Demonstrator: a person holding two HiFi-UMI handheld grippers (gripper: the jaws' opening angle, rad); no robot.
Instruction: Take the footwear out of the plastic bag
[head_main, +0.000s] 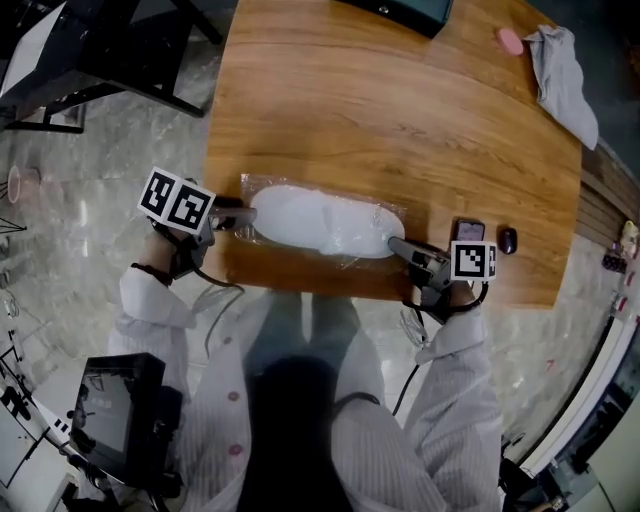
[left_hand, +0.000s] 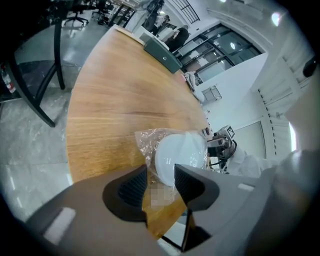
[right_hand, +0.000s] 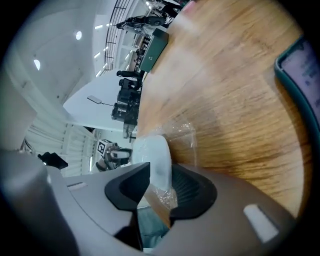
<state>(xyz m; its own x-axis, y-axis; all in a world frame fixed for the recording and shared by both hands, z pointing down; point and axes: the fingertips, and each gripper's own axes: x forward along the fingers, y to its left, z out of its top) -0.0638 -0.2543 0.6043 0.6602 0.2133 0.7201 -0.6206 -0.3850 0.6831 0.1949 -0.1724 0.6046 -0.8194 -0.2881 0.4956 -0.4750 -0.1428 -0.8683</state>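
A white slipper (head_main: 320, 225) lies inside a clear plastic bag (head_main: 262, 186) near the front edge of the wooden table (head_main: 380, 110). My left gripper (head_main: 245, 215) is at the bag's left end. In the left gripper view (left_hand: 160, 175) the jaws stand apart with crumpled plastic (left_hand: 147, 140) and the slipper's end (left_hand: 182, 152) in the gap. At the bag's right end is my right gripper (head_main: 395, 243). In the right gripper view (right_hand: 160, 177) its jaws are also apart, straddling the slipper's end (right_hand: 156, 150) and wrinkled plastic (right_hand: 184, 131). I see neither gripper's pads squeezing.
A phone (head_main: 468, 230) and a small dark object (head_main: 508, 240) lie just right of the right gripper. A grey cloth (head_main: 565, 70), a pink item (head_main: 510, 40) and a dark green box (head_main: 405, 10) sit at the table's far side. The table's front edge is right under the bag.
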